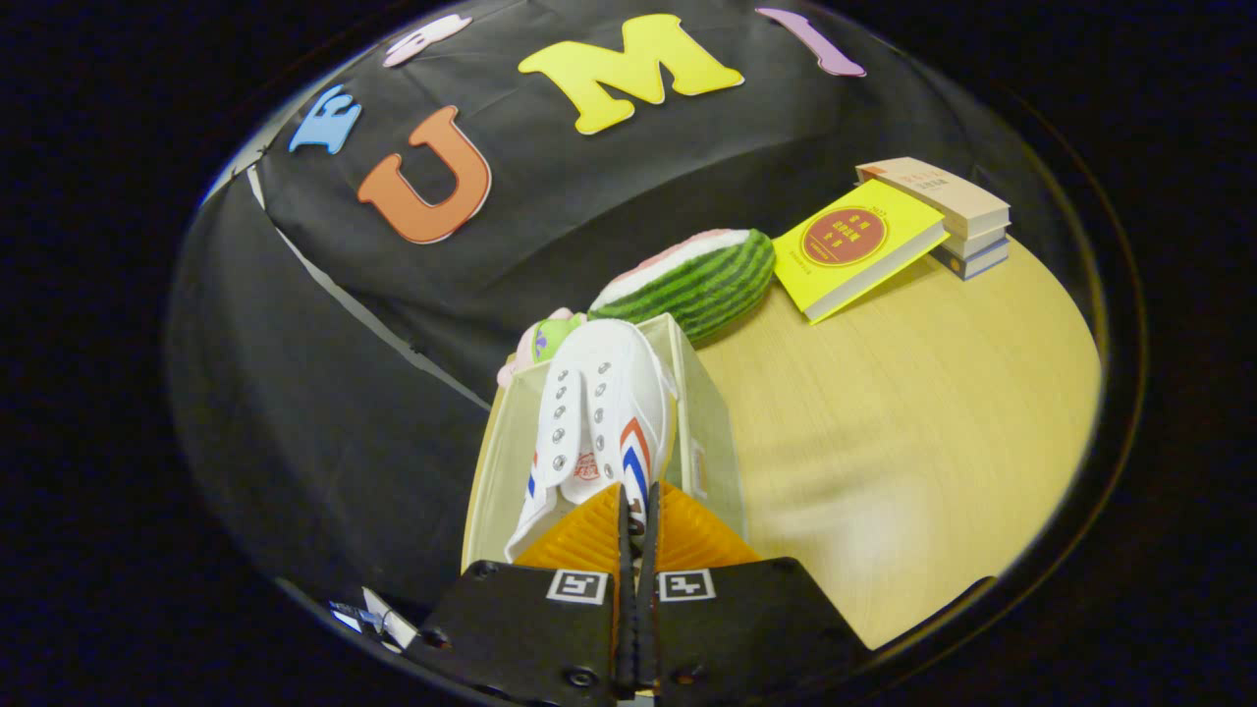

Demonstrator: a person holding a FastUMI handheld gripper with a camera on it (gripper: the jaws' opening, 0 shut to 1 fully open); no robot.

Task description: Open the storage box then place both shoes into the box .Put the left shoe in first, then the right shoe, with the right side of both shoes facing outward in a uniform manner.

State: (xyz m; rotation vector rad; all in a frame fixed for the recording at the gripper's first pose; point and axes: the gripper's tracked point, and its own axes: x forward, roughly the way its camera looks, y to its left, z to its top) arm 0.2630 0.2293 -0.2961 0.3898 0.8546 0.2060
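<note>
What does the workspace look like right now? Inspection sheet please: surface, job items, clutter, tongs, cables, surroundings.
Surface: light wooden table, bare on the side away from the box.
Job's things: white sneaker with red and blue stripes, held over the translucent storage box, toe pointing away from the tongs. Second shoe: nothing seen. Box lid: cannot tell.
Clutter: watermelon plush beyond the box; small pink and green toy beside it; yellow book leaning on a stack of books.
Grippers: tongs nearly closed, orange fingers pinching the sneaker's heel end.
Cables: nothing seen.
Surroundings: black cloth wall behind the table.
</note>
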